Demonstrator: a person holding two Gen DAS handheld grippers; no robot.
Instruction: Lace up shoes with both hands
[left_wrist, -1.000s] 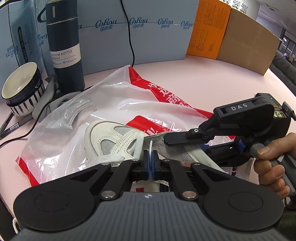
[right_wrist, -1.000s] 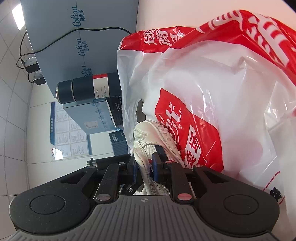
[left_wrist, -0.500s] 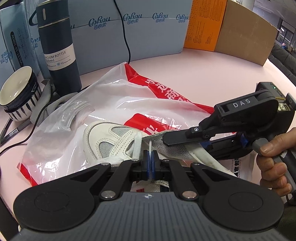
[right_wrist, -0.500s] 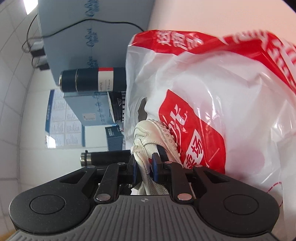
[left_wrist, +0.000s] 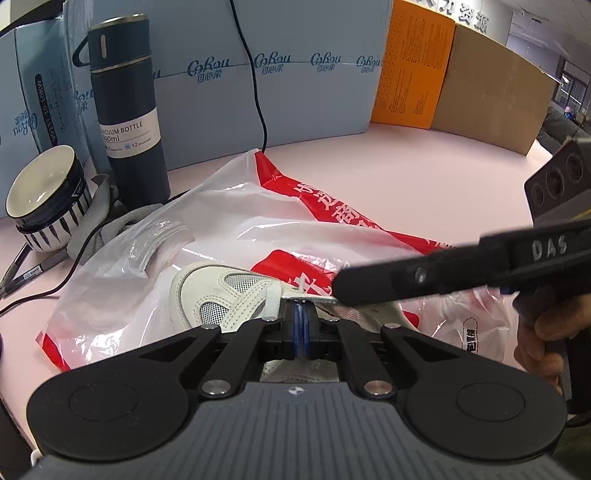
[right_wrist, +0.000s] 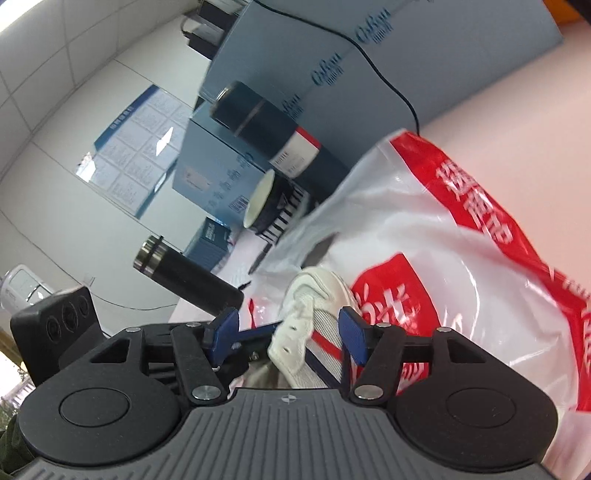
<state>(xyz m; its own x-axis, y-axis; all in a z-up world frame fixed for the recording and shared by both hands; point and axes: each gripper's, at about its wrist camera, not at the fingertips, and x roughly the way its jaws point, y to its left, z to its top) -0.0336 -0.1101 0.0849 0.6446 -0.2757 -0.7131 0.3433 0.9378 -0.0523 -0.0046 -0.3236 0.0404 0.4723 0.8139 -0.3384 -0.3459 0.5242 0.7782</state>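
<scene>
Pink tabletop (left_wrist: 424, 177), blue cartons (left_wrist: 295, 74) behind, left gripper (left_wrist: 300, 325) pinching white lace (left_wrist: 302, 288), right gripper (right_wrist: 291, 336) spread around sneaker (right_wrist: 314, 295)

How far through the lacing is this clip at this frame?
Early, it seems. Done: nothing clear; the shoe lies on the bag, and the eyelets seen by the right camera are empty. In hand: the left gripper has its jaws shut on the lace by the tongue; the right gripper is open around the eyelet flap. Left: threading the eyelets and tying.
</scene>
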